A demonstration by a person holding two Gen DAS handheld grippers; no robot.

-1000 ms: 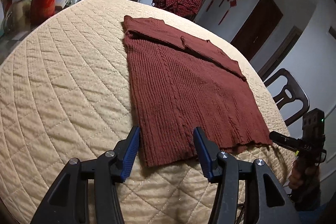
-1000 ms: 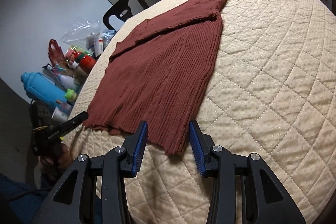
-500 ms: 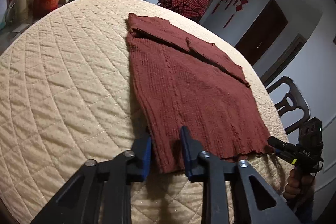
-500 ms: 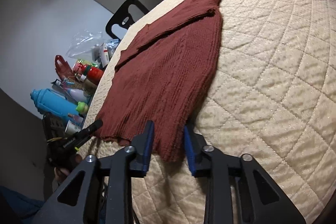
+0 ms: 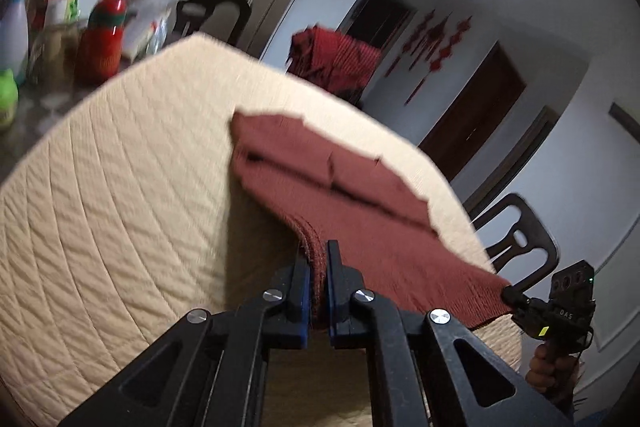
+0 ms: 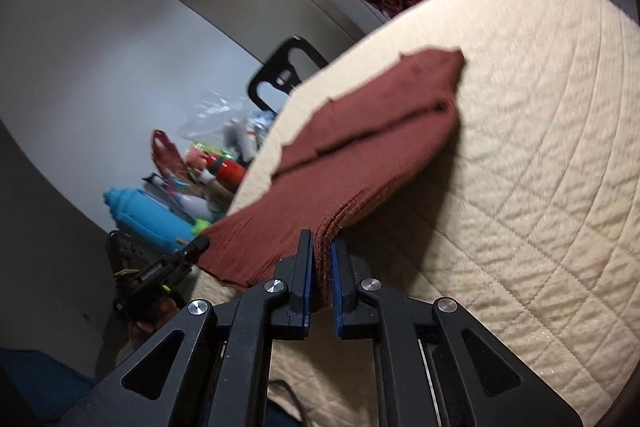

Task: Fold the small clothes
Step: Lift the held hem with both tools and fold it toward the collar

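Both grippers, left gripper [image 5: 318,267] and right gripper [image 6: 322,263], have fingers clenched on the sweater [image 5: 360,211] hem corners, lifted so you can fold it over the table [image 5: 120,207].

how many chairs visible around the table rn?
2. One black chair stands at the far edge of the quilted table, near the bottles, seen in both views. Another black chair is at the right side in the left wrist view. Others may be out of view.
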